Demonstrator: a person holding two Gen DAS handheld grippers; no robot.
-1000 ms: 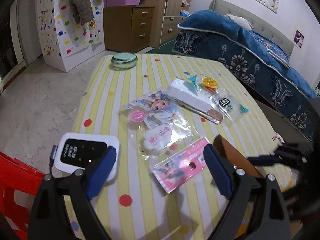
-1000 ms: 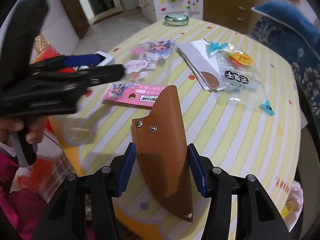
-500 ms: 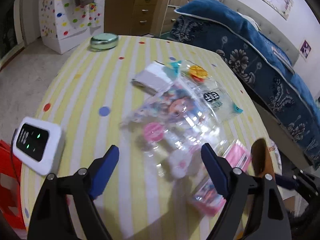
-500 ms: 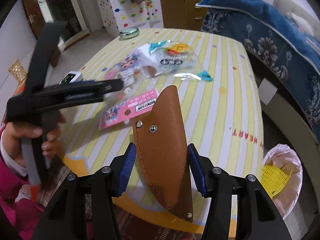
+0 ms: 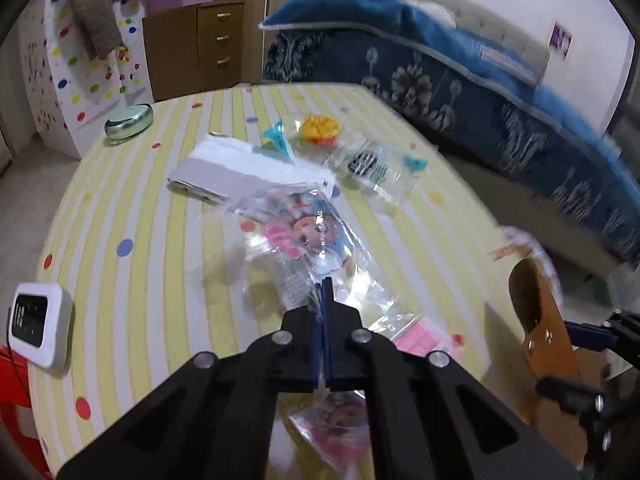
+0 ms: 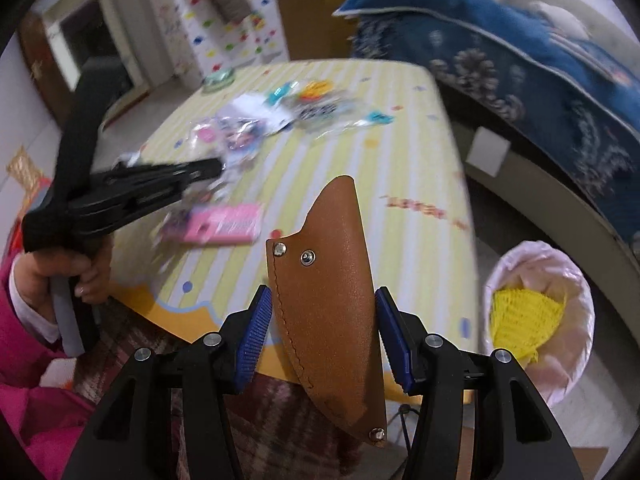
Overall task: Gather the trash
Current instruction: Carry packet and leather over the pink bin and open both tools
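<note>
Crinkly clear wrapper (image 5: 320, 248) pinched in left gripper (image 5: 324, 300); right gripper (image 6: 322, 336) clamping stitched leather sheath (image 6: 328, 300)

Cartoon-print clear wrapper (image 5: 308, 240) lies mid-table (image 5: 160, 272), near end pinched between left gripper (image 5: 324, 300) pads. Flat card packet (image 5: 240, 172) behind it, touching. Snack bag (image 5: 360, 156) right of the packet, further back. Round tin (image 5: 129, 120) at far left corner. Small display device (image 5: 38, 312) at left near edge. Carded packet (image 6: 224, 224) on the near edge, under the wrapper's near end. Right gripper (image 6: 324, 336) off the table's near-right side, leather sheath (image 6: 332, 300) upright between its pads. Lined waste bin (image 6: 540, 320) on the floor right of the table, netting in it, probably a mesh bag (image 6: 520, 316). Bed (image 5: 480, 80) behind and right.
</note>
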